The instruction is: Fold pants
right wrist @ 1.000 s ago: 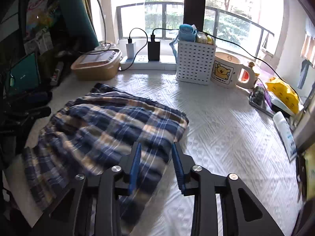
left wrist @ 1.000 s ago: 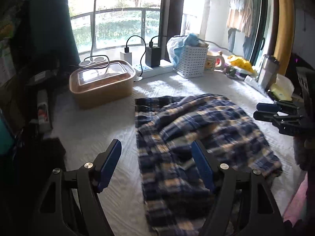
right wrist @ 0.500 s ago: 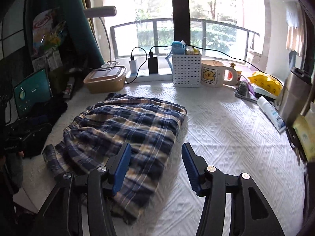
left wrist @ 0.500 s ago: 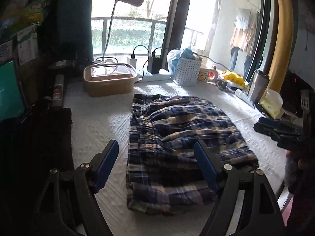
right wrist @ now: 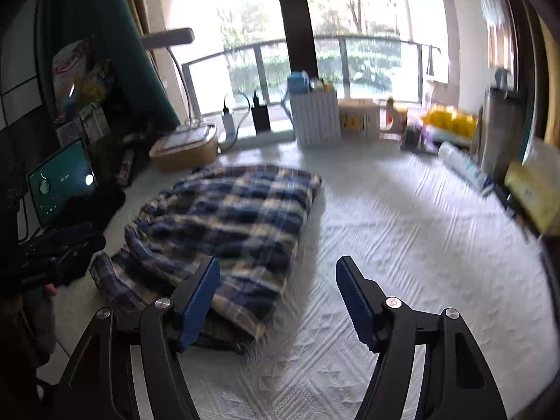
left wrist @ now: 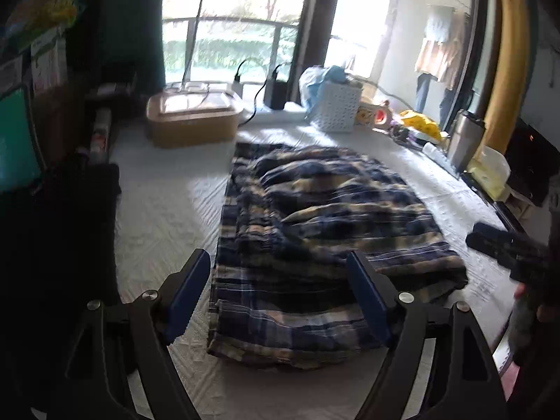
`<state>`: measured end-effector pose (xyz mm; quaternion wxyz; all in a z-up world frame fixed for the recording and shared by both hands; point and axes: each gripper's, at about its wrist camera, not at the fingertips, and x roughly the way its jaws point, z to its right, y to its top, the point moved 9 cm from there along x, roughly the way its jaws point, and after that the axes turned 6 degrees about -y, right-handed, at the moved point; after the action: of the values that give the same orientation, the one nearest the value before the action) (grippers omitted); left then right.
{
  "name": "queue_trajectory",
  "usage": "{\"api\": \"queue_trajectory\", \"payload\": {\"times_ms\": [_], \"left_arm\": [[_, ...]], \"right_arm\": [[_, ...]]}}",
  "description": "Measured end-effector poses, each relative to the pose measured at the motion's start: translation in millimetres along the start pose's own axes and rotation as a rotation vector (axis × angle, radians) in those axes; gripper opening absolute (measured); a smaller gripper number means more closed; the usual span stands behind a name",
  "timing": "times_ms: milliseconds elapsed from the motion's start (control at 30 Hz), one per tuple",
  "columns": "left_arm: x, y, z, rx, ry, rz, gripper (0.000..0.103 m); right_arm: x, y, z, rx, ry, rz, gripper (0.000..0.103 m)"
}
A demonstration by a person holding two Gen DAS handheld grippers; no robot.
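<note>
The blue and tan plaid pants [left wrist: 315, 231] lie folded in a loose bundle on the white textured cloth [left wrist: 164, 217]. They also show in the right wrist view [right wrist: 227, 231], left of centre. My left gripper [left wrist: 280, 290] is open and empty, held above the pants' near edge. My right gripper [right wrist: 278, 297] is open and empty, above the pants' near right edge. The right gripper's dark body shows at the right edge of the left wrist view [left wrist: 507, 245].
A tan lidded box [left wrist: 192, 119], a white slatted basket [left wrist: 336, 110], chargers, a mug [right wrist: 360, 119] and a steel flask [left wrist: 463, 140] stand along the window side. A tablet [right wrist: 61, 182] and dark clutter are at the left. Bare white cloth [right wrist: 420, 245] lies right of the pants.
Both grippers have pulled back and up from the pants. The right gripper's jaws have opened wide from nearly closed. The pants have stayed on the cloth.
</note>
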<state>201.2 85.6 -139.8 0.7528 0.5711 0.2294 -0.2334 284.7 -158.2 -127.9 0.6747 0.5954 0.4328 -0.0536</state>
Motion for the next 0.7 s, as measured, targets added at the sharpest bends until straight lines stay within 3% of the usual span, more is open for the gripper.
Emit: {"api": "queue_trajectory", "payload": {"times_ms": [233,300,333,367,433,467,500,533,567,633,700], "left_arm": [[39,-19,-19,-0.129,-0.046,-0.128,0.08],[40,-21,-16,-0.118,-0.054,-0.131,0.081],[41,-22,-13,-0.115,-0.061,-0.142,0.081],[41,-22,-12,-0.111,-0.06,-0.145,0.081],[42,-21,-10,-0.104,-0.07,-0.149,0.081],[43,-20,-10,-0.105,-0.076,-0.15,0.081],[42,-20,-8,-0.11,-0.096,-0.149,0.072],[43,-21,-6,-0.115,-0.117,-0.158,0.051],[43,-22,-5,-0.118,-0.123,-0.168,0.047],[42,-24,1,-0.116,-0.145,-0.176,0.027],[37,-26,5,-0.129,-0.167,-0.178,0.023]], "right_arm": [[45,-32,-14,0.101,0.079,-0.149,0.071],[46,-32,-18,0.109,0.088,-0.139,0.071],[46,-32,-20,0.105,0.094,-0.136,0.067],[47,-34,-23,0.103,0.113,-0.141,0.048],[48,-36,-26,0.109,0.126,-0.138,0.039],[49,-37,-28,0.099,0.133,-0.137,0.028],[48,-37,-31,0.091,0.137,-0.132,0.026],[47,-37,-31,0.089,0.137,-0.126,0.023],[45,-36,-31,0.086,0.141,-0.123,0.016],[39,-34,-31,0.073,0.138,-0.109,0.012],[31,-30,-28,0.055,0.126,-0.094,0.01]]}}
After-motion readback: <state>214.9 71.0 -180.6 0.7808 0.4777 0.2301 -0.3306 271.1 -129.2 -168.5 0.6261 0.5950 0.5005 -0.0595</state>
